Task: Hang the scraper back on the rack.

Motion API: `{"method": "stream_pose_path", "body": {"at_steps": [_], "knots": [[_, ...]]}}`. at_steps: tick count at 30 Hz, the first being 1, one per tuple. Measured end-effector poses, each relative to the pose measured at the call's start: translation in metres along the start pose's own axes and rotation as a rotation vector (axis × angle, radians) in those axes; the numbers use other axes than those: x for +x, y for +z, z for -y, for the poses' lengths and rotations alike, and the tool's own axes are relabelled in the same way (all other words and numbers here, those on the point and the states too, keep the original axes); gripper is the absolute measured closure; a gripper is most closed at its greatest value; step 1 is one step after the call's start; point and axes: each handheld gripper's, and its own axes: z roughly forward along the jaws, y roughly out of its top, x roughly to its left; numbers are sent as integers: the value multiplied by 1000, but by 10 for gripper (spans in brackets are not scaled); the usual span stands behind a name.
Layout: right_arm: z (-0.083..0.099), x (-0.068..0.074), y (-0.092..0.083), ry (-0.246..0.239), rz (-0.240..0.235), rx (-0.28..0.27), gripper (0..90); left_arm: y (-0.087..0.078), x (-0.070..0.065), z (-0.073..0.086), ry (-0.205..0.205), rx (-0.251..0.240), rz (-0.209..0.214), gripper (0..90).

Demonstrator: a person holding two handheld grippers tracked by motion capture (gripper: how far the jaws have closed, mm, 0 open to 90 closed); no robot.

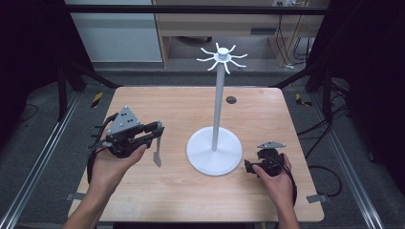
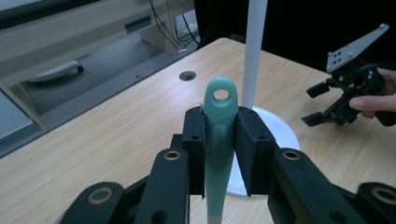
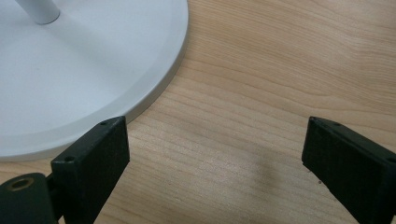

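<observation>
Left gripper point(image 2: 221, 154) pinches a green-handled utensil point(image 2: 219, 135), both pads pressed on the handle just below its hanging hole; the utensil hangs beneath the jaws, its pale blade point(image 1: 156, 159) above the table point(image 1: 143, 200). Right gripper point(image 3: 215, 163) sits low over the wood, jaws spread wide around nothing, one jaw just beside the white stand's base point(image 3: 70, 70).

The stand point(image 1: 214, 151) sits mid-frame on the desk point(image 1: 181, 200) — left tongs point(image 1: 160, 128) at its left, right tongs point(image 1: 249, 166) lower right.
</observation>
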Motion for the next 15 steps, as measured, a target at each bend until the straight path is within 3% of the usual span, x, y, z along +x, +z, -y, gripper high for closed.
{"method": "stream_pose_path", "body": {"at_steps": [15], "knots": [[0, -2, -2, 7, 3, -17, 76, 5, -19, -56, 53, -48, 14, 742]]}}
